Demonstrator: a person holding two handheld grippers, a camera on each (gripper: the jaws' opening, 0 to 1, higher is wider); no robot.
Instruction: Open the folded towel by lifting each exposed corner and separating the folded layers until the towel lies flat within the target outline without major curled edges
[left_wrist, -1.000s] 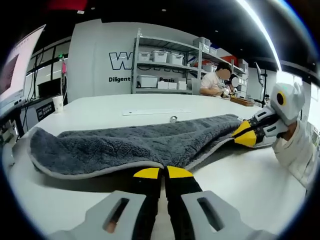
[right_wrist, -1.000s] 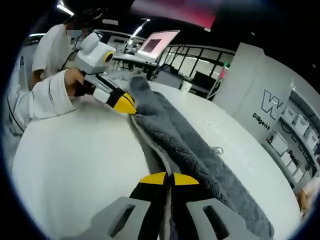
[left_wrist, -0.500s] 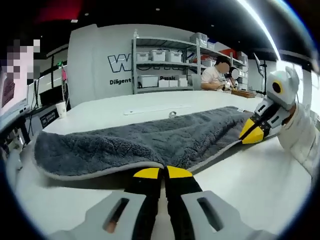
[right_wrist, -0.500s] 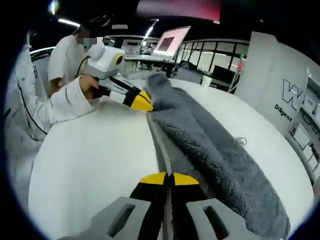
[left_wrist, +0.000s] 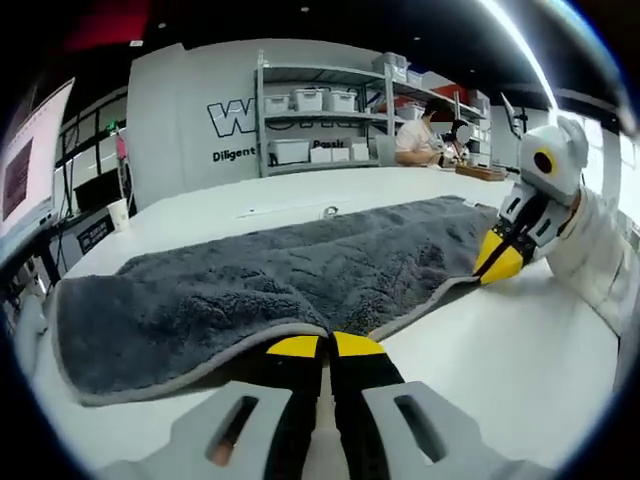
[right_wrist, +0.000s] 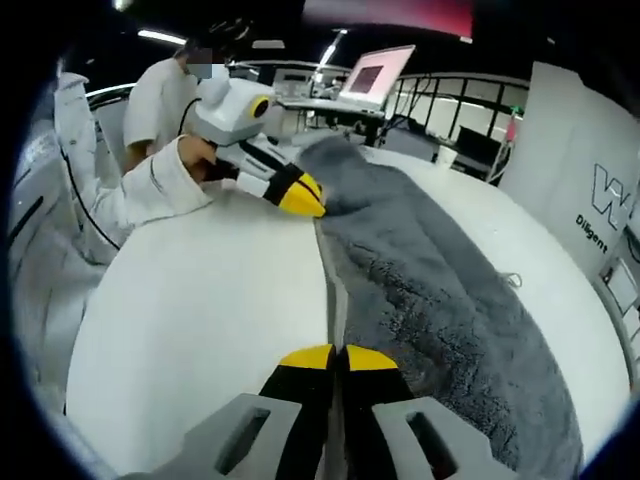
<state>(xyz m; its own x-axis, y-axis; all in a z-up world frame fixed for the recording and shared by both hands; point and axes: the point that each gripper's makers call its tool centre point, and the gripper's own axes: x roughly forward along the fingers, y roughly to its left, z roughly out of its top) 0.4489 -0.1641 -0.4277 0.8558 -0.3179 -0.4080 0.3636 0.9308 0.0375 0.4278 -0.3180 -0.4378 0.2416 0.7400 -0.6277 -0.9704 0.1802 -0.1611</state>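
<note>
A dark grey fluffy towel (left_wrist: 290, 275) with a pale hem is stretched out over the white table (left_wrist: 510, 370). My left gripper (left_wrist: 327, 346) is shut on the towel's near hem, its yellow tips pinching the edge. The right gripper (left_wrist: 497, 262) comes in from the right, shut on the towel's far corner. In the right gripper view my right gripper (right_wrist: 331, 357) is shut on the pale hem of the towel (right_wrist: 450, 300), and the left gripper (right_wrist: 298, 195) holds the other end, with a white sleeve (right_wrist: 150, 185) behind it.
Metal shelves (left_wrist: 320, 110) with white bins stand behind the table, and people sit at a far bench (left_wrist: 420, 140). A paper cup (left_wrist: 117, 211) sits at the table's left edge. A person (right_wrist: 165, 95) stands near a monitor (right_wrist: 375, 75).
The towel has been pulled wider and lower over the table, with more of its face spread out. Both grippers stay shut on the hem; the views have shifted with the hands.
</note>
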